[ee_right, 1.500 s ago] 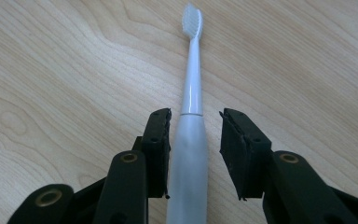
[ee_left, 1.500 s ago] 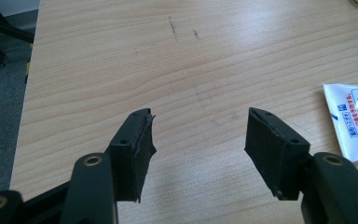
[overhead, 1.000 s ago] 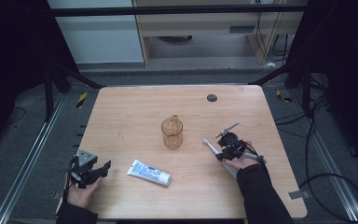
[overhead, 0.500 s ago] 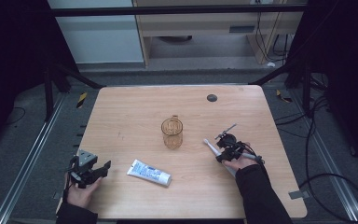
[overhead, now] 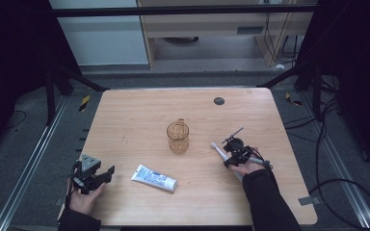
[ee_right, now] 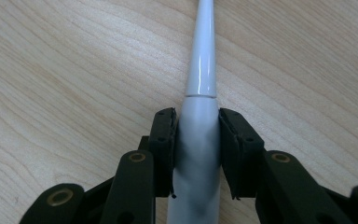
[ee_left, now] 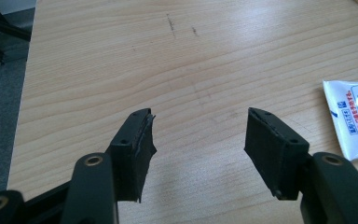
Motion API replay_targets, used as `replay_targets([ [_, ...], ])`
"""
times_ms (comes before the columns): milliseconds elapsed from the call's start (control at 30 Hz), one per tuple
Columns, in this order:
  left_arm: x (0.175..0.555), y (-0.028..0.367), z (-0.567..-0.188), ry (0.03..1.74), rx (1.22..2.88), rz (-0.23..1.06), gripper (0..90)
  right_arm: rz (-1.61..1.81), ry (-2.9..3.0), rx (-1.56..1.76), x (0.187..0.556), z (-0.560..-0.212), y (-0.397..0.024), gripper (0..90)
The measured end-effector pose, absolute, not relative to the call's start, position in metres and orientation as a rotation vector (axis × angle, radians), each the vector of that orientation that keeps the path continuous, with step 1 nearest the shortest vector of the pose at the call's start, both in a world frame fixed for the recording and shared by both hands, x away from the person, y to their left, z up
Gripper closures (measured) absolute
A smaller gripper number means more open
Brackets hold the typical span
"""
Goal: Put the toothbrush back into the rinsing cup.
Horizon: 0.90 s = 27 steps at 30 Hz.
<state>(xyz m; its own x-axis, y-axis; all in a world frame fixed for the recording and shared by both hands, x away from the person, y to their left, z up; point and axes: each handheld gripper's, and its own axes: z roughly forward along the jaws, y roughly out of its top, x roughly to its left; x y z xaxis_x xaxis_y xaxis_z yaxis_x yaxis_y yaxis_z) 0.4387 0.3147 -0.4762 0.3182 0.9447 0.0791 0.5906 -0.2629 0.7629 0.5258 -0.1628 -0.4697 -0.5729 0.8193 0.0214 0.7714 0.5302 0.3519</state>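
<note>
The right claw (ee_right: 196,154) has just been closing, and its pads now press both sides of the white plastic electric toothbrush's (ee_right: 199,88) thick handle, lying flat on the pale wooden worktop (overhead: 139,115) at the near right (a firm place to lift it), likely bound for the amber glass cup (overhead: 178,136) at centre. The left claw (ee_left: 200,140) waits wide and empty at the near left, beside the white toothpaste tube (overhead: 154,178).

Layout relative to the clear amber glass mug (overhead: 178,136), which stands upright near the middle of the light wooden table (overhead: 125,110). The white plastic toothpaste tube (overhead: 154,178) lies flat nearer the person, slightly left. The white slender toothbrush (overhead: 220,152) lies flat to its right. A small dark round disc (overhead: 218,101) sits behind, farther right.
</note>
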Motion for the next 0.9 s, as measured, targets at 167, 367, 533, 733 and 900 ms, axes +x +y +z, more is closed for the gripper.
replay_targets([
  [167,0.439,0.315,-0.476,1.353,1.957,0.722,40.9,0.478,2.611,1.394,0.527,-0.469,-0.162,67.6],
  [367,0.439,0.315,-0.476,1.354,1.958,0.722,41.0,0.49,2.597,1.395,0.525,-0.467,-0.162,67.8],
  [533,0.439,0.315,-0.476,1.354,1.958,0.722,41.0,0.532,2.587,1.376,0.521,-0.457,-0.164,67.9],
  [733,0.439,0.315,-0.476,1.353,1.956,0.723,41.1,0.579,2.566,1.358,0.518,-0.446,-0.163,68.0],
  [900,0.439,0.315,-0.476,1.352,1.958,0.723,41.0,0.623,2.539,1.341,0.515,-0.436,-0.164,68.1],
])
